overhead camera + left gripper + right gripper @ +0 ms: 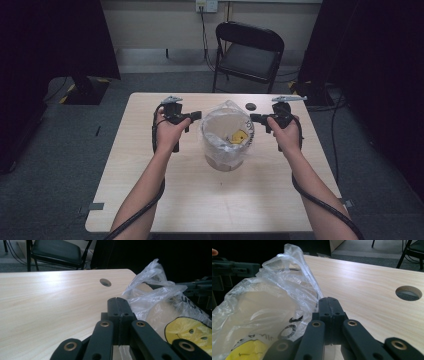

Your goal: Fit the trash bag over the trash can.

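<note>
left claw closed beside plastic bag, right claw closed opposite

Can't read the black print on the plastic bag; my left tongs hide its near edge.

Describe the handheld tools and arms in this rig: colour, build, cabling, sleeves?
Both tools are matte black. The left tool and right tool each carry a grey three-cornered plate on top. The jaws run on black link bars with brass-coloured pivot bushings. A thick black cable trails back along each forearm. Forearms are bare; no sleeves or gloves in view.
</note>
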Motion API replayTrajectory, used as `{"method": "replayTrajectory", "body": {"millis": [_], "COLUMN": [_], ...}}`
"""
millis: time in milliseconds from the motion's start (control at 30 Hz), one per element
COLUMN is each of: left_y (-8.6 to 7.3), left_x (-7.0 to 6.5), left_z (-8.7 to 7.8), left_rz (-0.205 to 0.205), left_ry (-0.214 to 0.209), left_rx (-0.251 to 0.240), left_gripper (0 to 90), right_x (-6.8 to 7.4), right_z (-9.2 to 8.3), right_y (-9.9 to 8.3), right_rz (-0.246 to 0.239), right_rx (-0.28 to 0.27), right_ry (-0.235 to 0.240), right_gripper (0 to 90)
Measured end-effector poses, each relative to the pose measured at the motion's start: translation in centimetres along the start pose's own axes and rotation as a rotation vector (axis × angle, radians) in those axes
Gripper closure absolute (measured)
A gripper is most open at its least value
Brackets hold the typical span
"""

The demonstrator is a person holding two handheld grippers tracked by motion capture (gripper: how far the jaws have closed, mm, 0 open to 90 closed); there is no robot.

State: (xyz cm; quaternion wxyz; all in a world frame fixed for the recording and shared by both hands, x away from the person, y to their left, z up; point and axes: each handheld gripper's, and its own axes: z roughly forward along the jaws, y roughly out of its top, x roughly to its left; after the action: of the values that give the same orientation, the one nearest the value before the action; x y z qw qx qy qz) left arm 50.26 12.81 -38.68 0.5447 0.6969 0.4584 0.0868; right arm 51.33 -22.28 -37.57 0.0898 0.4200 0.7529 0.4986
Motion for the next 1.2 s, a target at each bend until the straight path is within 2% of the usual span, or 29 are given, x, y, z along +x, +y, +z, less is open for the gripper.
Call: {"method": "replayTrajectory", "body": {"millis": [167, 267, 333, 367, 533, 600, 633, 800, 900, 967, 1033, 1067, 1100, 1167, 1200], "left_y": [-0.7, -1.0, -1.1, -1.2, -1.6, -1.7, -1.7, -1.2, -1.1, -1.4, -2.0, -2.3, -2.4, -2.4, -2.3], "left_x": [0.1, 0.0, 0.0, 0.0, -0.6, -0.6, -0.4, -0.1, 0.3, 0.7, 0.7, 0.8, 0.9, 1.0, 1.1], "left_z": [1.1, 1.8, 1.8, 1.7, 0.6, 0.2, 0.1, 0.1, 0.7, 1.3, 1.9, 1.9, 1.8, 1.3, 0.9], "left_rz": [-0.01, -0.022, -0.013, -0.019, 0.003, 0.013, 0.004, -0.022, -0.055, -0.059, -0.057, -0.058, -0.074, -0.072, -0.074], "left_ry": [-0.004, -0.023, -0.014, -0.023, -0.028, -0.013, -0.004, 0.001, 0.007, 0.026, 0.006, 0.005, -0.003, 0.01, 0.01], "left_rx": [0.02, 0.036, 0.045, 0.053, 0.091, 0.071, 0.051, -0.063, -0.098, -0.038, 0.015, 0.025, 0.012, 0.007, 0.005], "left_gripper": [90.0, 90.0, 90.0, 90.0, 90.0, 90.0, 90.0, 90.0, 90.0, 90.0, 90.0, 90.0, 90.0, 90.0, 90.0], "right_x": [-0.5, -0.6, -0.6, -0.6, -0.4, -0.1, 0.0, -0.4, -0.8, -1.0, -1.0, -0.9, -0.8, -0.8, -0.9], "right_z": [0.9, 1.6, 1.8, 1.9, 1.8, 1.8, 1.7, 1.8, 2.2, 2.8, 3.5, 3.8, 3.9, 3.7, 3.5], "right_y": [0.0, -0.1, -0.3, -0.4, -0.7, -0.7, -0.7, -0.4, -0.1, -0.1, -0.3, -0.5, -0.6, -0.6, -0.5], "right_rz": [0.017, 0.019, 0.022, 0.023, 0.024, 0.007, 0.0, 0.035, 0.043, 0.051, 0.041, 0.039, 0.031, 0.042, 0.051], "right_rx": [-0.002, 0.004, 0.012, 0.013, 0.019, 0.019, 0.012, -0.032, -0.057, -0.049, -0.02, -0.012, -0.013, -0.035, -0.048], "right_ry": [-0.007, -0.003, 0.0, 0.004, 0.029, 0.02, 0.012, 0.007, -0.002, -0.001, 0.004, 0.014, 0.009, 0.014, 0.012], "right_gripper": [90.0, 90.0, 90.0, 90.0, 90.0, 90.0, 90.0, 90.0, 90.0, 90.0, 90.0, 90.0, 90.0, 90.0, 86.7]}}
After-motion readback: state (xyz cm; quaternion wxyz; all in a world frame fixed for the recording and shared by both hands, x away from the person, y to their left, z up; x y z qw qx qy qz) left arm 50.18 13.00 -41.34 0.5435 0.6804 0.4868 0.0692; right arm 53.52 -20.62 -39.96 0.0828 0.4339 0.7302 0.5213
